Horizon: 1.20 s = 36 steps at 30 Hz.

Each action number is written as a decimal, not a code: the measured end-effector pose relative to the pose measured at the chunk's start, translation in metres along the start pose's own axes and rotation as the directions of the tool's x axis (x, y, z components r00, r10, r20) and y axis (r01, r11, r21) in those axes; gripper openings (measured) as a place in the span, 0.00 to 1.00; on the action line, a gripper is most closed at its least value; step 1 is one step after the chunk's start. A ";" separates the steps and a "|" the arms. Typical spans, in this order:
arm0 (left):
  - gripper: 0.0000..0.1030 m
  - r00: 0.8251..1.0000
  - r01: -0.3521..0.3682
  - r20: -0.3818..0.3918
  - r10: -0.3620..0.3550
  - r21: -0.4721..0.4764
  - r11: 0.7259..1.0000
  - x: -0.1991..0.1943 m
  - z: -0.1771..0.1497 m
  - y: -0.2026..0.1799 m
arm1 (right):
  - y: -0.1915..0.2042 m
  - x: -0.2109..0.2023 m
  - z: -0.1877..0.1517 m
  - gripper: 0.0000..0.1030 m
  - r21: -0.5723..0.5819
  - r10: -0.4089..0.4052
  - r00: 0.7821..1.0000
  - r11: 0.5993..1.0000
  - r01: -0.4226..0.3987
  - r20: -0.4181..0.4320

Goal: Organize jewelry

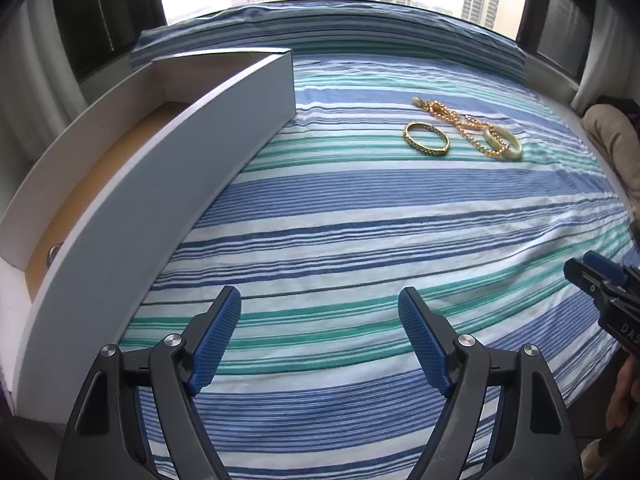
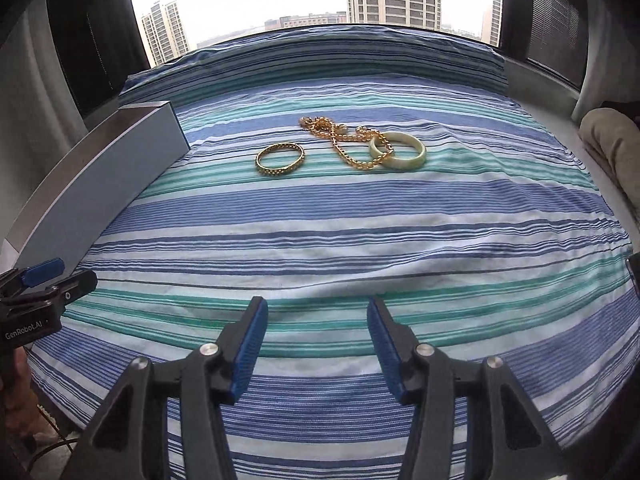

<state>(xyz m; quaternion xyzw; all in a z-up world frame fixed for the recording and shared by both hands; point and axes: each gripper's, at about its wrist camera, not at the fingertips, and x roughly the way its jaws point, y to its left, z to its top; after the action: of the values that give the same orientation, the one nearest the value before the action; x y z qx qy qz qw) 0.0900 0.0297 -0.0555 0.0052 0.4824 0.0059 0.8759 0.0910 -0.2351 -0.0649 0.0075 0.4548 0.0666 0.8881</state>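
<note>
At the far left, the open white box (image 1: 224, 120) lies on the striped bedspread (image 1: 360, 208), its tan floor showing and something small and metallic at its near end, too small to tell what. The left gripper (image 1: 320, 334) hovers low over the cloth with its blue pads spread wide and nothing between them. The right gripper (image 2: 318, 340) hangs the same way, wide apart and empty.

All the jewelry sits well ahead of both, right of the box. The gold bangle (image 2: 280, 159) lies flat and apart from the rest, so it looks the easiest first pick: come down with one finger inside the ring and one outside, and close on the rim. Next to it the gold chain (image 2: 348, 142) is heaped in loops and crosses over the pale green bangle (image 2: 398, 150). That bangle is smooth and probably slippery; lifting the chain first should avoid dragging both.
</note>
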 end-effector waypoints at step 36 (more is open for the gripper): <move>0.35 0.982 0.185 -0.121 -0.146 0.429 0.884 0.155 0.139 -0.173 | -0.066 -0.016 -0.046 0.51 0.142 0.008 1.000 0.990 -0.008 0.005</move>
<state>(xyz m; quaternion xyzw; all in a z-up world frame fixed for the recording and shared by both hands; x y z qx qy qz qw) 0.2912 -0.1410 -0.1148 0.1609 0.5070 -0.1773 0.8280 0.0514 -0.3044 -0.0837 0.0727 0.4566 0.0374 0.8859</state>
